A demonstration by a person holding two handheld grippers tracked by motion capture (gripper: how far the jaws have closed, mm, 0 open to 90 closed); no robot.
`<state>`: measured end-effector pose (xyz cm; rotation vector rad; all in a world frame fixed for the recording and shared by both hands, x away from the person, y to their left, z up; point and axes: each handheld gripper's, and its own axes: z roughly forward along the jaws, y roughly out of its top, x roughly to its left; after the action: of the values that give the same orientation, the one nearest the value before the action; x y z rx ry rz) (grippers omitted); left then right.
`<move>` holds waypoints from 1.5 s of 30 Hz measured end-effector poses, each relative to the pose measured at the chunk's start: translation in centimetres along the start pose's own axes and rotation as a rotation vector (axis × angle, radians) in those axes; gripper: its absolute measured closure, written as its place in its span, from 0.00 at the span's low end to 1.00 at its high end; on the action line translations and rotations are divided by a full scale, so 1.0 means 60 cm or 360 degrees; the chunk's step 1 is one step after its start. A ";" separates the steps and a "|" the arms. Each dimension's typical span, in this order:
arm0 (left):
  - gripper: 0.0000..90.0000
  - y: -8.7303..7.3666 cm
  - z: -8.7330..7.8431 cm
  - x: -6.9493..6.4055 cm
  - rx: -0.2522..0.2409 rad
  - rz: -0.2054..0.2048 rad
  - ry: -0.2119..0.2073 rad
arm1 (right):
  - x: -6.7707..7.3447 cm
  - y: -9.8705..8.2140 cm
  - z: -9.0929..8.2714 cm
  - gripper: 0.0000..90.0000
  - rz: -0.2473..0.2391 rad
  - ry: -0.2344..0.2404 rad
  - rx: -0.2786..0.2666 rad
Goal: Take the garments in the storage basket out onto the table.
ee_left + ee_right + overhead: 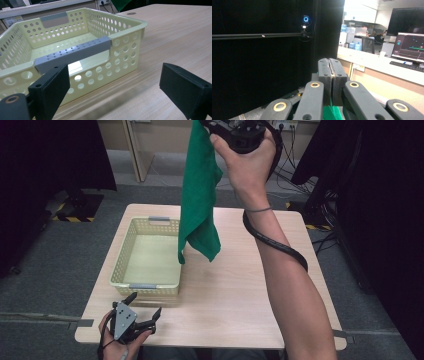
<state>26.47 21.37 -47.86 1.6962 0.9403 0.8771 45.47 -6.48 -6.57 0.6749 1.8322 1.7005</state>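
the right gripper is clamped on the top of the green cloth, which hangs high in the air with its lower corner over the basket edge and the table. the lift looks done, but the cloth is not yet in the basket, which sits empty. the left gripper rests wide open, gripping nothing, just in front of the basket.

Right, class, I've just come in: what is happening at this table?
A person holds the right gripper high, shut on a green cloth that hangs above the wooden table, beside a pale yellow perforated plastic basket. The left gripper rests open near the basket's front, holding nothing.
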 end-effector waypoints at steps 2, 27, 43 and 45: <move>0.09 0.000 0.000 0.000 0.0000 0.0000 0.0001 | -0.001 -0.001 -0.002 0.99 0.0001 -0.0002 -0.0002; 0.09 0.000 0.000 -0.001 0.0000 0.0003 0.0003 | -0.016 -0.021 -0.021 0.99 0.0004 -0.0028 0.0005; 0.09 0.000 0.000 0.000 0.0001 0.0002 0.0005 | -0.022 -0.034 -0.032 0.99 0.0000 -0.0039 0.0007; 0.09 0.000 0.000 0.000 0.0002 0.0002 0.0005 | -0.022 -0.036 -0.033 0.99 -0.0004 -0.0039 0.0008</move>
<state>26.46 21.35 -47.86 1.6970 0.9423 0.8806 45.07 -9.00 -8.52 0.6921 1.8202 1.6790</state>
